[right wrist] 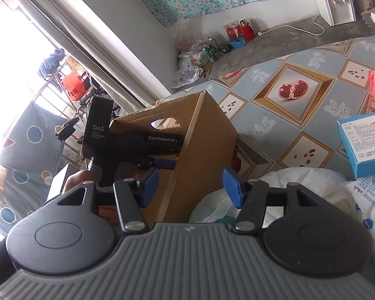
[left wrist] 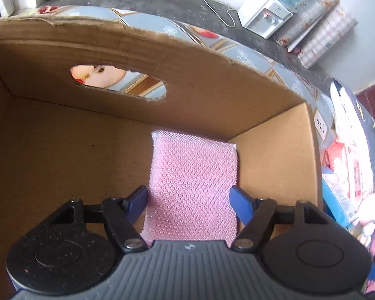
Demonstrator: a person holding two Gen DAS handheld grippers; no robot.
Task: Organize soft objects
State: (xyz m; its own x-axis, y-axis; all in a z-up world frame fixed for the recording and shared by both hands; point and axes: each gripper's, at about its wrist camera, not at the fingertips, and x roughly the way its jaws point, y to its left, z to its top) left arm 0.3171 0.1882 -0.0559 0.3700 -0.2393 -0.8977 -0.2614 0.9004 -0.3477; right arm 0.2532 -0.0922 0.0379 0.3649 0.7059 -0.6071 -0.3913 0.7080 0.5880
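Left gripper (left wrist: 188,200), jaws straddling a pink sponge (left wrist: 193,175) in the box (left wrist: 212,95) corner, grip uncertain; right gripper (right wrist: 191,187) open, empty, beside it; lifting now could drag the sponge out.

Each hand-held gripper (left wrist: 188,201) has blue finger pads (left wrist: 240,206) on black linkage arms with silver screws. The ribbed grey body (right wrist: 187,257) carries two black round discs, at eight and four o'clock. The left unit's black handle (right wrist: 98,120) reads "DAS" and "GenRobot.AI".
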